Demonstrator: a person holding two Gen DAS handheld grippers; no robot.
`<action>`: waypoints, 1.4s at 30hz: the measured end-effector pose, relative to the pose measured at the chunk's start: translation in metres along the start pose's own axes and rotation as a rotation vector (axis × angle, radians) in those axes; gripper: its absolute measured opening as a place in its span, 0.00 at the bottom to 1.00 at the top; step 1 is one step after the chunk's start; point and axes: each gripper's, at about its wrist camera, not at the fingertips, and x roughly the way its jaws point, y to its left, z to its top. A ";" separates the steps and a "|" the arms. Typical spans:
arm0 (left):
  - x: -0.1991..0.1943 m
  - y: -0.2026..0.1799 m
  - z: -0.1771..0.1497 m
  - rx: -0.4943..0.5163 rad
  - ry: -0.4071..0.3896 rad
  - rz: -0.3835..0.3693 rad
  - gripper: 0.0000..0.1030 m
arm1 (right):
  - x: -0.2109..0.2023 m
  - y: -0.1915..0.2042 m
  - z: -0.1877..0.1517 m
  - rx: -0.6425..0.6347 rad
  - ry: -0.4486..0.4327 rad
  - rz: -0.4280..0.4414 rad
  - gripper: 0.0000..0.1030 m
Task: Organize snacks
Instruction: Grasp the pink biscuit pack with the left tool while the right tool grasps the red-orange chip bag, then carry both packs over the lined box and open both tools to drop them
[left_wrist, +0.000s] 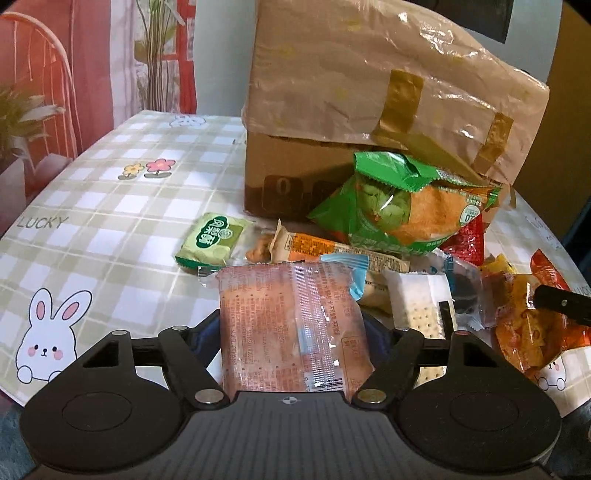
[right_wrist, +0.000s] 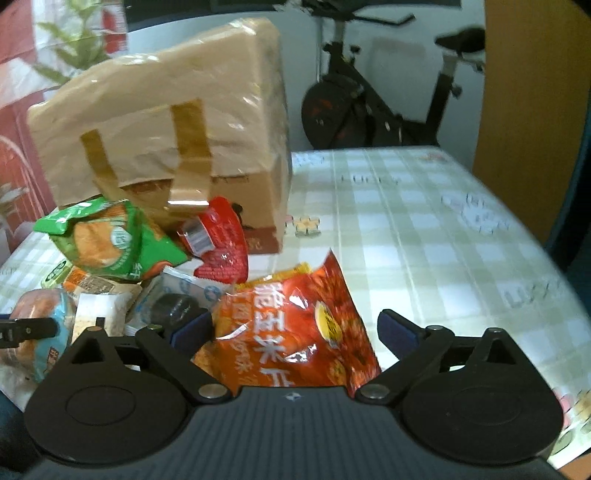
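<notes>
Left tongs (left_wrist: 293, 325): clamped on pink-wrapped snack pack (left_wrist: 291, 325). Right tongs (right_wrist: 295, 328): spread wide around orange snack bag (right_wrist: 295, 332), not gripping. Table (left_wrist: 110, 206).

An exercise bike (right_wrist: 373, 99) stands behind the checked tablecloth (right_wrist: 424, 229) — potted plant (left_wrist: 18, 118) nearby.

"LUCKY" on tablecloth (left_wrist: 110, 206) (box (left_wrist: 280, 184): "0").

Checked tablecloth (left_wrist: 110, 206) bears cardboard box (left_wrist: 280, 177) and snack packets (left_wrist: 212, 238).
</notes>
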 end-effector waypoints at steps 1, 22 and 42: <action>0.000 0.000 0.000 0.001 -0.003 0.000 0.75 | 0.002 -0.003 -0.001 0.024 0.004 0.013 0.98; -0.015 0.009 0.003 -0.005 -0.071 0.000 0.75 | -0.005 0.002 0.004 0.017 -0.036 0.123 0.71; -0.080 0.026 0.074 -0.011 -0.364 0.072 0.75 | -0.077 0.008 0.076 -0.084 -0.359 0.069 0.70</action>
